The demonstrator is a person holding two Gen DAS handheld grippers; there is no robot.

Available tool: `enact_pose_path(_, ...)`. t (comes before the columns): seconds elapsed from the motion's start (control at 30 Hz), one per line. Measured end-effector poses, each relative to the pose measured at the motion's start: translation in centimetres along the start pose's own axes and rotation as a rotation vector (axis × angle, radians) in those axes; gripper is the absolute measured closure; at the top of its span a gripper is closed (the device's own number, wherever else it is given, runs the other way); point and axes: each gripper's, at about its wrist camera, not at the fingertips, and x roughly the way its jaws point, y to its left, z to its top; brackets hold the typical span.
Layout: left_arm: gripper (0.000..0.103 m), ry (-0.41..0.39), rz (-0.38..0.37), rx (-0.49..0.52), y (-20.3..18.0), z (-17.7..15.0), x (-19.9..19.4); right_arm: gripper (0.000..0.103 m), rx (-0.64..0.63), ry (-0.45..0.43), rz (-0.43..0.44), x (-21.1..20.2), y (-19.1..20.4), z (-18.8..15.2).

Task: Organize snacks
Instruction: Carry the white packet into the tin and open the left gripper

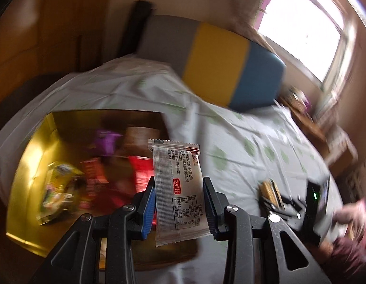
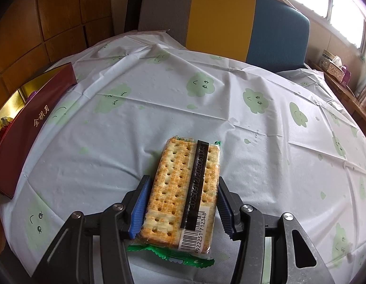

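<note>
Now the gold-lined box (image 1: 29, 156) on the left holds blurred bright snack packs (image 1: 93, 177); left gripper (image 1: 179, 203) pinches a white sachet (image 1: 177, 189) narrowly above it, right gripper (image 2: 181, 206) brackets the cracker pack (image 2: 183, 189) on the tablecloth (image 2: 265, 165), left pad touching, right pad slightly clear.

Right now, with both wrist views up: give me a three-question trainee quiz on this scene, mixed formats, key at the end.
1. True or false: the left gripper holds a snack sachet above the open gold-lined box.
2. Multiple choice: what lies between the fingers of the right gripper? A) a purple pouch B) a cracker pack C) a tissue box
3. Fill in: in the right wrist view the cracker pack rests on the ____ printed with green clouds.

Key
1. True.
2. B; its left pad touches the pack, its right pad stands clear.
3. tablecloth.
</note>
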Motion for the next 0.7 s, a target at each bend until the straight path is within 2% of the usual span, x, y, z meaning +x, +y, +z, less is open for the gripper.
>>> enact_pose_path(0.17,0.066,-0.009,0.036,-0.255,8.7,1.8,-1.3,0.049,-0.004,0.001,-0.005,0.1,0.1,0.2)
enact_pose_path(0.27,0.066,-0.011,0.074,-0.311,11.5,2.2,-1.4,0.049,-0.004,0.002,-0.005,0.2,0.1,0.2)
enact_pose_path(0.47,0.066,0.046,0.041,-0.365,12.8,3.0,1.7,0.049,0.0,-0.002,-0.002,0.2,0.0,0.2)
enact_pose_path(0.7,0.066,0.09,0.072,-0.394,13.2,4.3,5.9,0.049,0.006,-0.004,0.001,0.2,-0.2,0.0)
